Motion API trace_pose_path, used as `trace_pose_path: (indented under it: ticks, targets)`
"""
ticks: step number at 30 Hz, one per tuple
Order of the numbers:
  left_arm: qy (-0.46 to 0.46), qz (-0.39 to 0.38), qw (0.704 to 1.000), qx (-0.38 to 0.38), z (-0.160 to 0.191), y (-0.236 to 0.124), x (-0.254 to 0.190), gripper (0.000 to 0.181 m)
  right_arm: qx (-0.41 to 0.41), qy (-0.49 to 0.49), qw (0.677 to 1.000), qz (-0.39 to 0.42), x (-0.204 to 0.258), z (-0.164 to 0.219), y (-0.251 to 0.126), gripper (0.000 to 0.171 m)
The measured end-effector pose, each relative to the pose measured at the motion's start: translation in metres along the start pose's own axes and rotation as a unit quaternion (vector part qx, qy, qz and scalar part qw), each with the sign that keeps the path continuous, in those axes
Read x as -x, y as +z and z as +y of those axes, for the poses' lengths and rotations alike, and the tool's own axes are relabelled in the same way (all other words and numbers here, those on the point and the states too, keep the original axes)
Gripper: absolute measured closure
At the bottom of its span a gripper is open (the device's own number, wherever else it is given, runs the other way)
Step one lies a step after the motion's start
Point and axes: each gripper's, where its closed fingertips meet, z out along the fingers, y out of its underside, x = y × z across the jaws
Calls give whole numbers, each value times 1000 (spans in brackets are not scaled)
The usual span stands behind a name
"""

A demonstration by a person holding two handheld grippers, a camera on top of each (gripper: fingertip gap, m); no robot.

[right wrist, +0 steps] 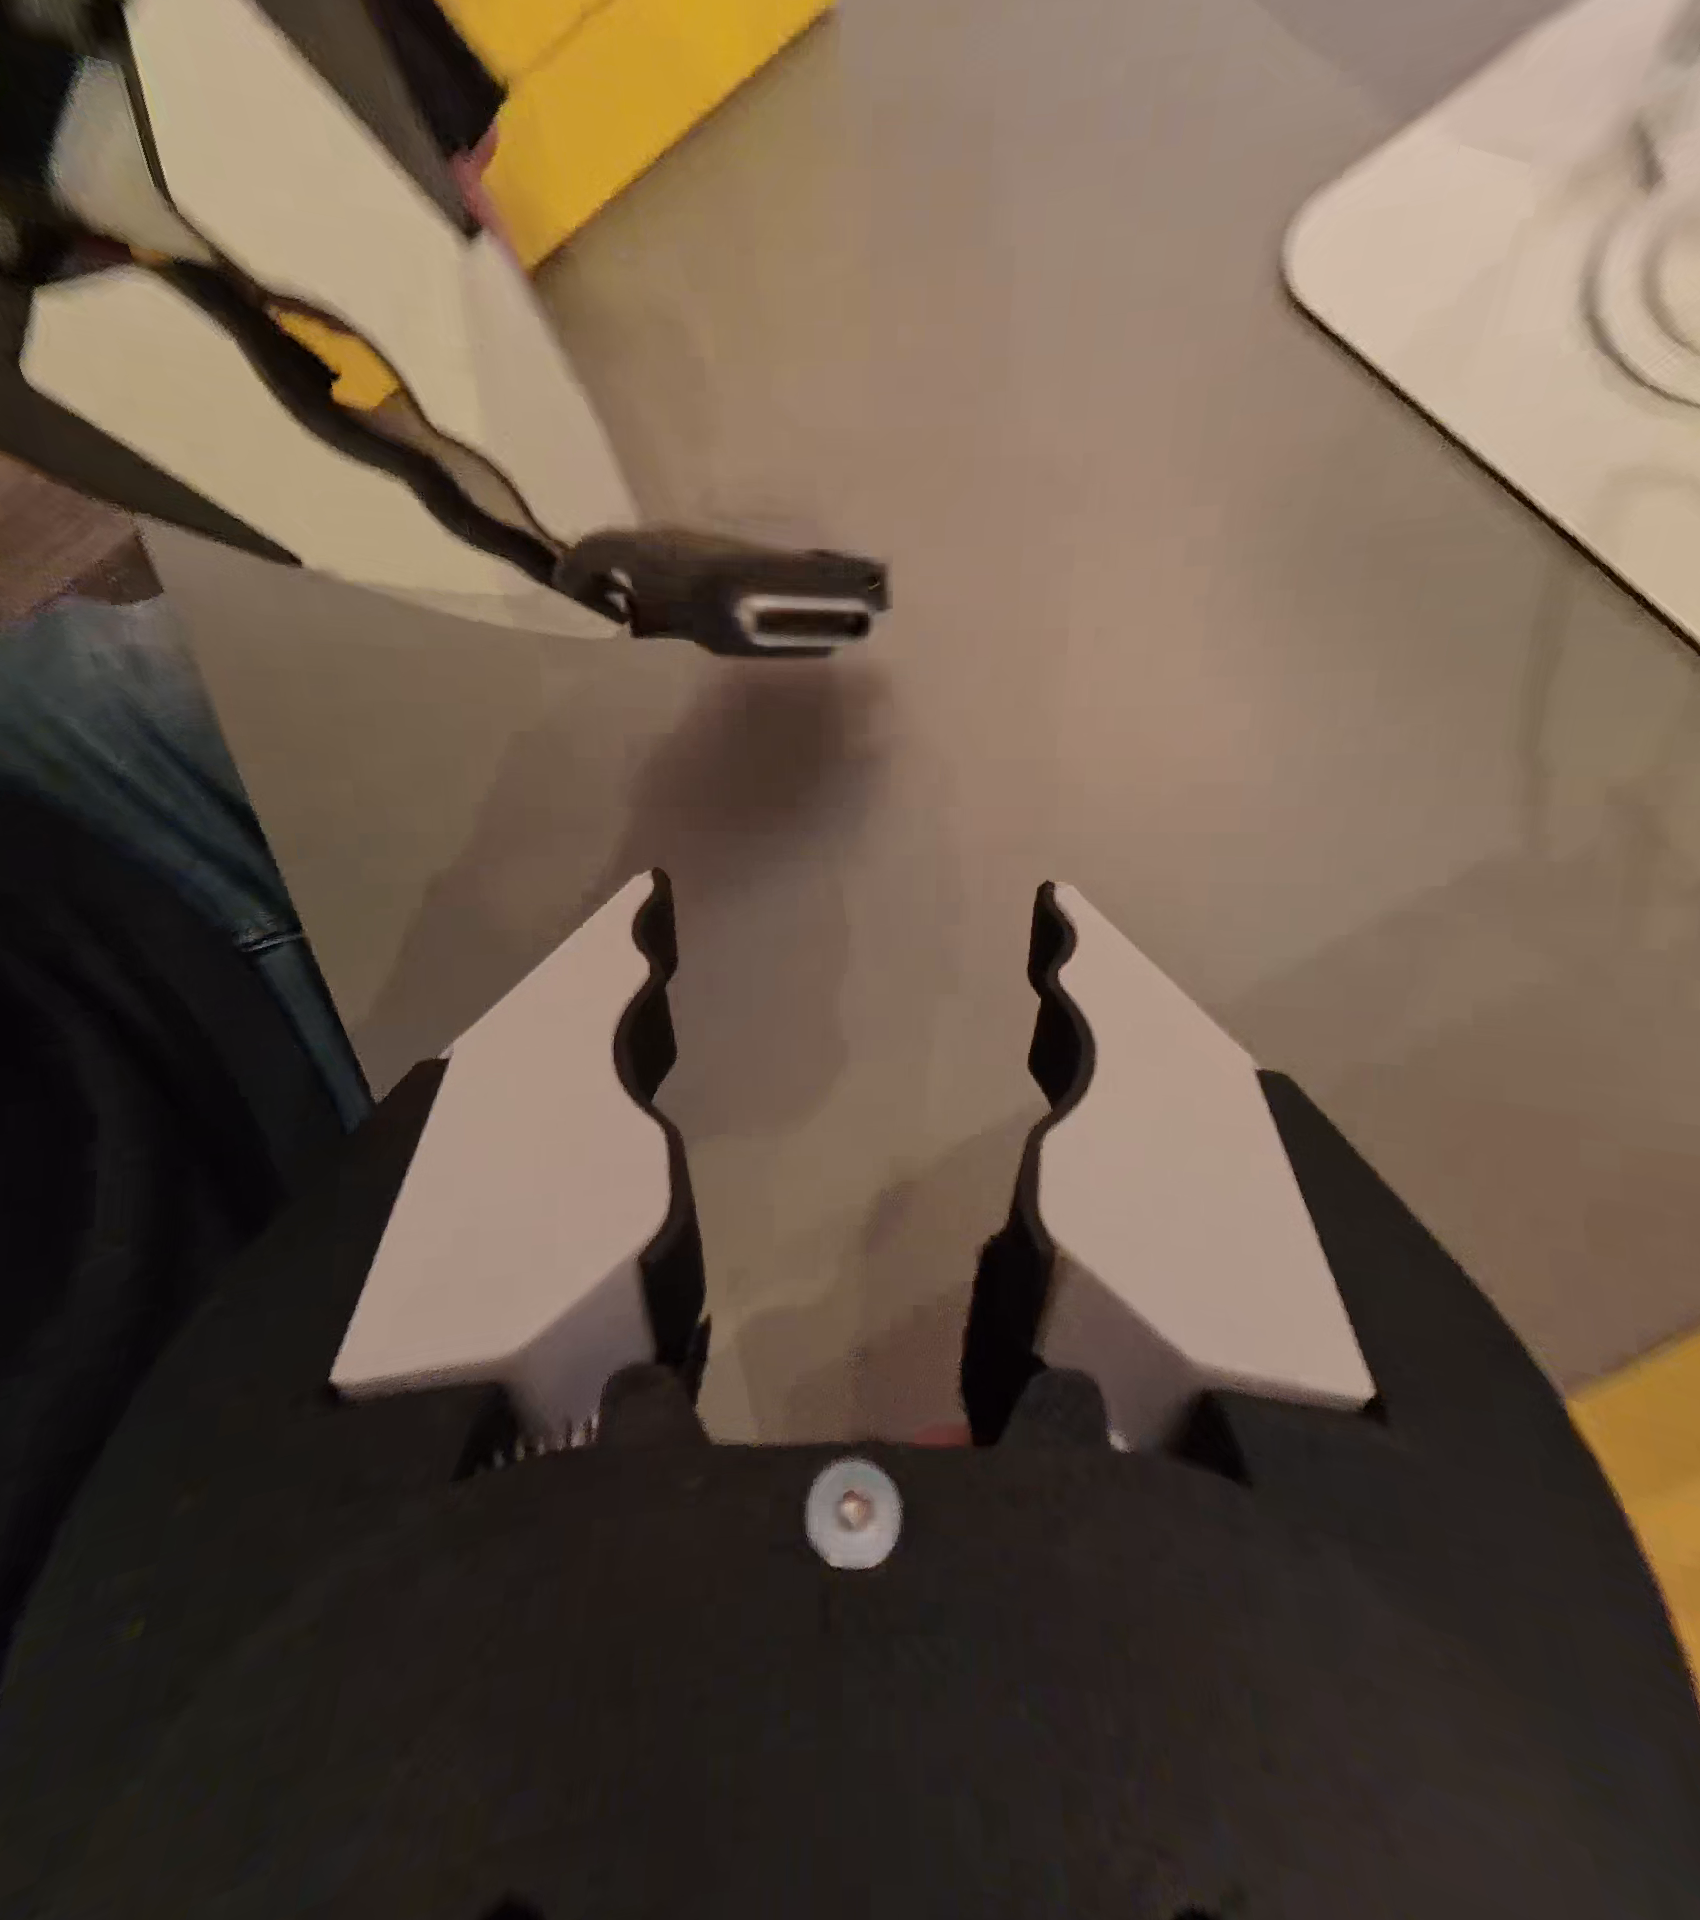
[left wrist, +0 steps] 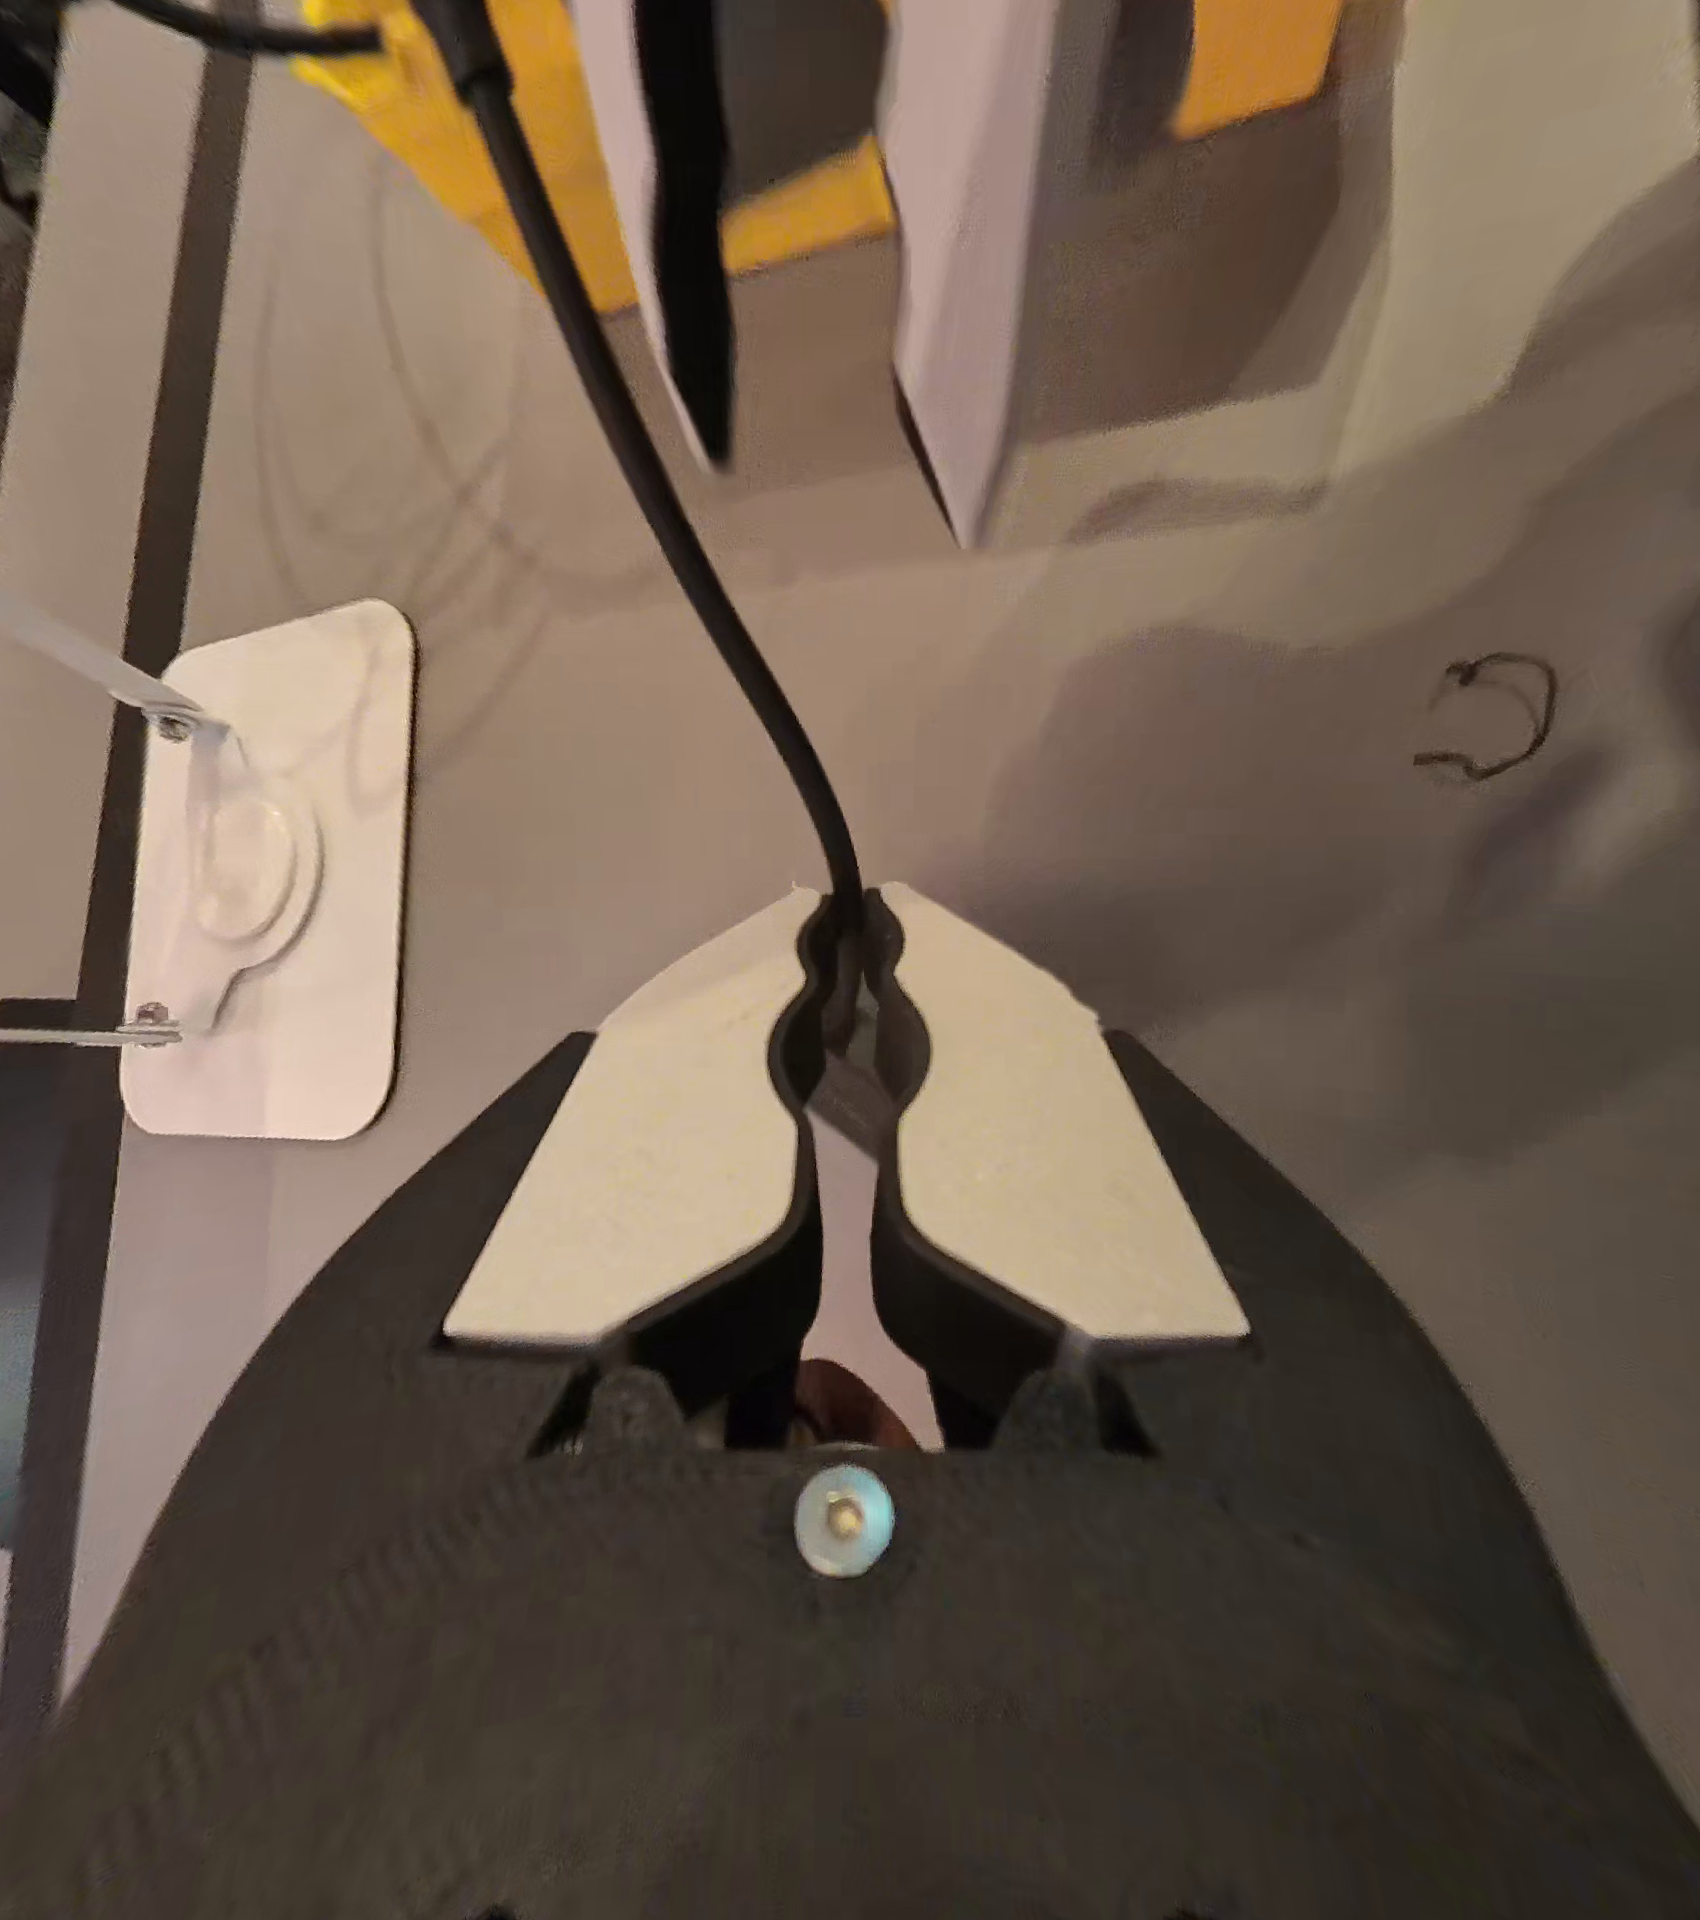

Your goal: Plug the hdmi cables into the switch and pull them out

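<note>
The left gripper point(left wrist: 851, 914) is pressed together and pinches a black cable point(left wrist: 638, 457) close behind its plug point(right wrist: 732, 603). In the right wrist view the plug hangs in the air above the grey table point(right wrist: 1085, 520), metal end free and in no socket. The right gripper point(right wrist: 851, 914) is spread, with nothing between its jaws, and it points toward the plug. A white plate point(left wrist: 295, 873) lies near the left edge of the table. I cannot see the switch.
</note>
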Motion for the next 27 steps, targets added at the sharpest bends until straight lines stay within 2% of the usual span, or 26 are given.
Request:
trace_pose_path:
  ticks: [5,8,12,14,15,17,21,27]
  targets:
    - [52,-31,997,55,15,27,-13,178,-19,12,994,109,-26,4,-45,103]
    - [77,-45,993,75,18,43,-20,178,-25,-18,986,164,-32,-2,-68,104]
    - [99,-53,987,118,28,64,-33,174,-25,-46,989,136,-12,-9,-61,105]
    - [50,-40,988,143,35,67,-38,140,-19,-56,992,115,-4,-9,-48,105]
    - [26,-32,989,145,37,64,-38,130,-14,-59,992,111,-2,-8,-42,105]
    - [-9,-38,990,133,37,47,-31,127,-9,-70,993,96,4,-8,-29,106]
    - [-68,-78,990,91,37,-12,-9,130,18,-97,994,38,27,-7,9,107]
    - [-123,-198,969,79,76,-92,19,139,103,-124,987,0,43,4,80,117]
